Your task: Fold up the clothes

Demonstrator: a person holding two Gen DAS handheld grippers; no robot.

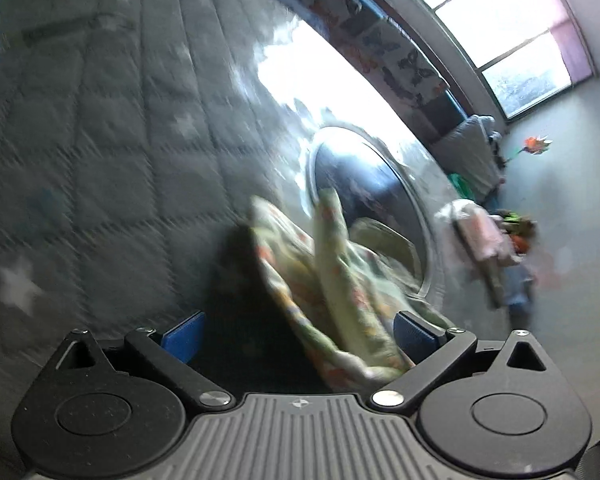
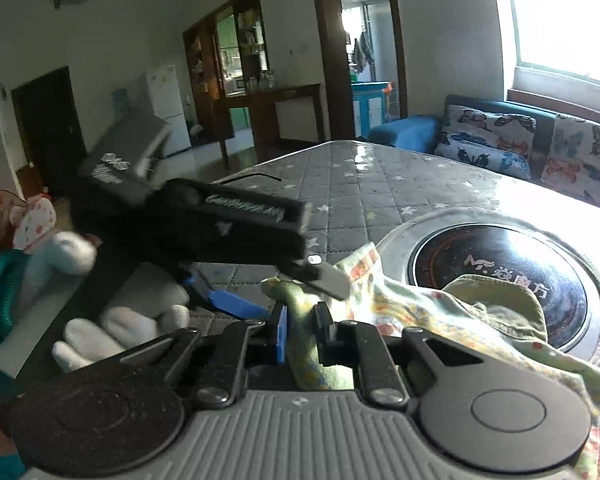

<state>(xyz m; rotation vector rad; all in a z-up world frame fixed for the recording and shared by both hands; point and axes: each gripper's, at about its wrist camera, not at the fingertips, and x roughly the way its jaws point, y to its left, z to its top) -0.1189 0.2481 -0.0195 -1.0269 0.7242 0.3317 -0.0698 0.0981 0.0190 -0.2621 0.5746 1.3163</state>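
Right gripper pinches a twisted fold of the yellow-green printed garment, which trails off over the round black-and-silver disc set in the quilted grey star-patterned surface. Left gripper hangs just beside that disc with its blue pads spread wide, the cloth draped against one pad but not clamped.
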